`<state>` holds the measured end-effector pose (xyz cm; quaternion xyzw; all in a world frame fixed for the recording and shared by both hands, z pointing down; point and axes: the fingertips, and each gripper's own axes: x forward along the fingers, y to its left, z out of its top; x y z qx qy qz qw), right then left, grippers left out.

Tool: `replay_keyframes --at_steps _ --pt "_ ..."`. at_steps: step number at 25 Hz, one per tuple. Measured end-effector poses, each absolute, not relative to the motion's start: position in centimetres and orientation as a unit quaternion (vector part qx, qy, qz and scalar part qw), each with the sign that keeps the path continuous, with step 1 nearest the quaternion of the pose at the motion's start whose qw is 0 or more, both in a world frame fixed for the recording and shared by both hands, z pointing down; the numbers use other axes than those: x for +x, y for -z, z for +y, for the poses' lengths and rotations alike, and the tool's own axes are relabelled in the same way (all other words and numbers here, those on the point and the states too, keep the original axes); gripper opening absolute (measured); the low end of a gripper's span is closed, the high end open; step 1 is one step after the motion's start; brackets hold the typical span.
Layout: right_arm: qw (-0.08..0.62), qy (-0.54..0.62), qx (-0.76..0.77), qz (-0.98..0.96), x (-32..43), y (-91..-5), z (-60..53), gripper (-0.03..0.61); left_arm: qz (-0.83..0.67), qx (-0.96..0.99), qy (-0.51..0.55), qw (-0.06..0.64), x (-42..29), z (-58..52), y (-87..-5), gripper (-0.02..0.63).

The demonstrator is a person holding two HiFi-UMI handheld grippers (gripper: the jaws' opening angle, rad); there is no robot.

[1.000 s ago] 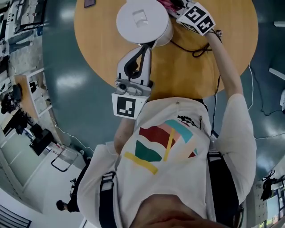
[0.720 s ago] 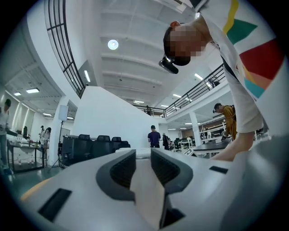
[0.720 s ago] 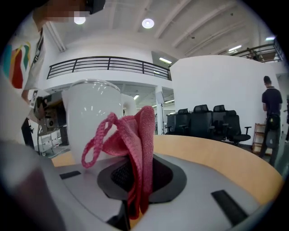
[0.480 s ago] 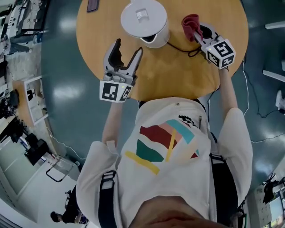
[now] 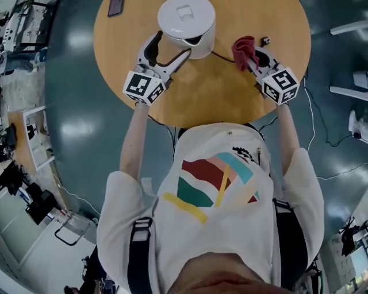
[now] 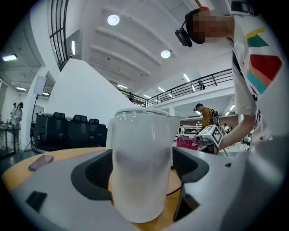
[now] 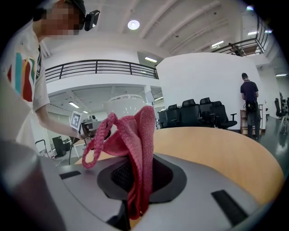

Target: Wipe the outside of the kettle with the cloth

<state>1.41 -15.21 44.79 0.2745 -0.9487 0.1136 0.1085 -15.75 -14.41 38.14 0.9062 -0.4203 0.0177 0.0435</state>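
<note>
The kettle [image 5: 185,23] stands at the far middle of the round worktop [image 5: 230,97], blocking the way straight ahead of the left gripper [image 5: 171,45]. That gripper's fingers have just been opening, and the kettle sits in line with their gap, seemingly untouched. A black cable [image 5: 221,57] trails from its base across the wood toward the right gripper [image 5: 251,57], which carries the cloth [image 5: 244,47]. Between the two grippers the near worktop lies bare. A phone [image 5: 115,7] lies at the far left edge, well apart.

left hand-held gripper [image 5: 171,45] opening, right hand-held gripper [image 5: 253,57] clamped
</note>
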Motion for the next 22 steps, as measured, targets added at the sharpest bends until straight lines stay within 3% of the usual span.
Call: replay_keyframes --at_steps 13,22 --pt "0.087 -0.126 0.242 -0.958 -4.8 -43.8 -8.8 0.038 -0.435 0.898 -0.014 0.059 -15.0 -12.8 -39.1 0.440" --pt "0.074 -0.136 0.275 -0.949 -4.5 -44.0 -9.0 0.038 -0.421 0.904 -0.005 0.076 -13.0 -8.1 -39.5 0.439"
